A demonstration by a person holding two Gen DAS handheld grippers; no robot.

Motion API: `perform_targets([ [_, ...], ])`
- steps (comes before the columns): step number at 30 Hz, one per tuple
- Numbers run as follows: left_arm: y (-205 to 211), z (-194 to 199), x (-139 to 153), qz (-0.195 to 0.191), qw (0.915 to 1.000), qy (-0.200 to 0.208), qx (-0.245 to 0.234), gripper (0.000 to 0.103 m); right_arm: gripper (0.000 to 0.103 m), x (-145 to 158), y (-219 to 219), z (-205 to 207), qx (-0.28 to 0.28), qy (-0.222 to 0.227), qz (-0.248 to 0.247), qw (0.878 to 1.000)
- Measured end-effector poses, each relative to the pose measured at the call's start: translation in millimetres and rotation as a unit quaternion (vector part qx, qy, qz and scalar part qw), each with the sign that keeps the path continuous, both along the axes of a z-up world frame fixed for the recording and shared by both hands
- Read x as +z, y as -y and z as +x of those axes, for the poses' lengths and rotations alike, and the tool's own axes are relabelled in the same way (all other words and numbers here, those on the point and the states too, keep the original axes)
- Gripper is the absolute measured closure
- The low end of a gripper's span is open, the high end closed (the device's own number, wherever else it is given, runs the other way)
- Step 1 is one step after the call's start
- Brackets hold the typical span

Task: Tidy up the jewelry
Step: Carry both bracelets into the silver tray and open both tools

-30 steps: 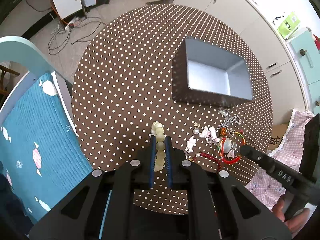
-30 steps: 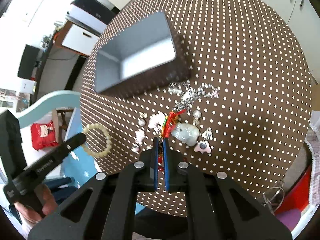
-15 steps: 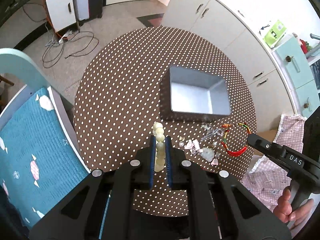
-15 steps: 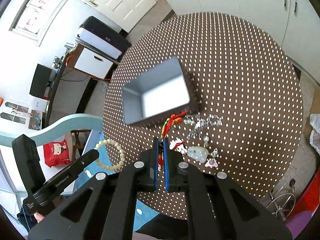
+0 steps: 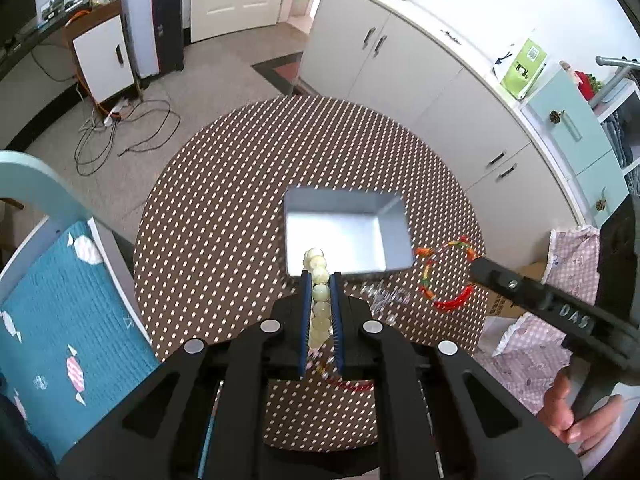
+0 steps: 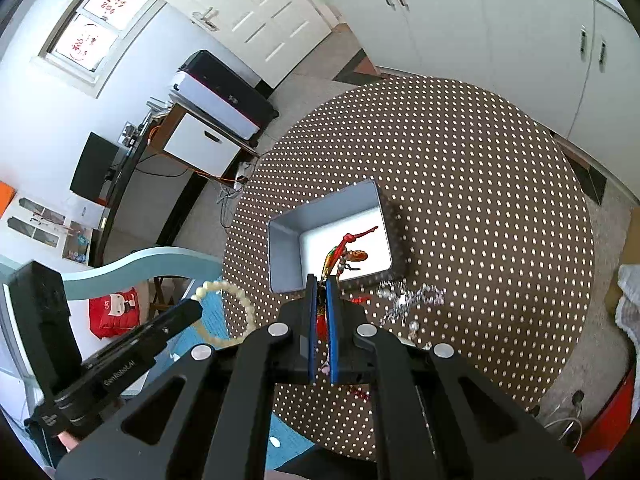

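"DAS" reads on my right gripper, clamping a red-and-multicolour bracelet above the grey box; my left gripper pinches pale beads by its near rim.

White letters "DAS" stand on the black body of the right hand-held gripper, seen from the left wrist. From the right wrist, "GenRobot.AI" runs along the body of the left hand-held gripper. The red bag behind it carries "CAT". The red characters on the window papers are too small to read.
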State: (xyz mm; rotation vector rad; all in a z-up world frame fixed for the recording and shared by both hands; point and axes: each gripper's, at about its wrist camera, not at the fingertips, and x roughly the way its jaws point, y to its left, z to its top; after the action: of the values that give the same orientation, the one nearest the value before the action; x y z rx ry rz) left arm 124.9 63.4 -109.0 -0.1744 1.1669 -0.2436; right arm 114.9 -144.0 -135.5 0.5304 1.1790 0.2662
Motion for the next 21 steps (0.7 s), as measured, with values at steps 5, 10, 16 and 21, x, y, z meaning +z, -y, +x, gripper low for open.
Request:
perform_targets([
  [5,20.5,19.9,2.5,0.004,1.0000,0.004,-0.004,0.094,0.099,-8.3,3.3,20.9,0.016,-0.002,0.007,1.000],
  [10,44.0,44.0,-16.0,0.026,0.9995,-0.014,-0.012,0.094,0.099,-25.3,1.8,45.6,0.040,-0.015,0.016,0.999],
  [16,56.9,63.7,-39.7,0.031,0.9989,-0.035,-0.010,0.094,0.099,-46.0,-7.4,68.5,0.063,-0.034,0.019,0.997],
  [21,60.7,74.8,-58.2,0.036,0.9981,-0.049,-0.007,0.094,0.099,-61.9,-13.4,80.0,0.075,-0.052,0.021,0.996],
])
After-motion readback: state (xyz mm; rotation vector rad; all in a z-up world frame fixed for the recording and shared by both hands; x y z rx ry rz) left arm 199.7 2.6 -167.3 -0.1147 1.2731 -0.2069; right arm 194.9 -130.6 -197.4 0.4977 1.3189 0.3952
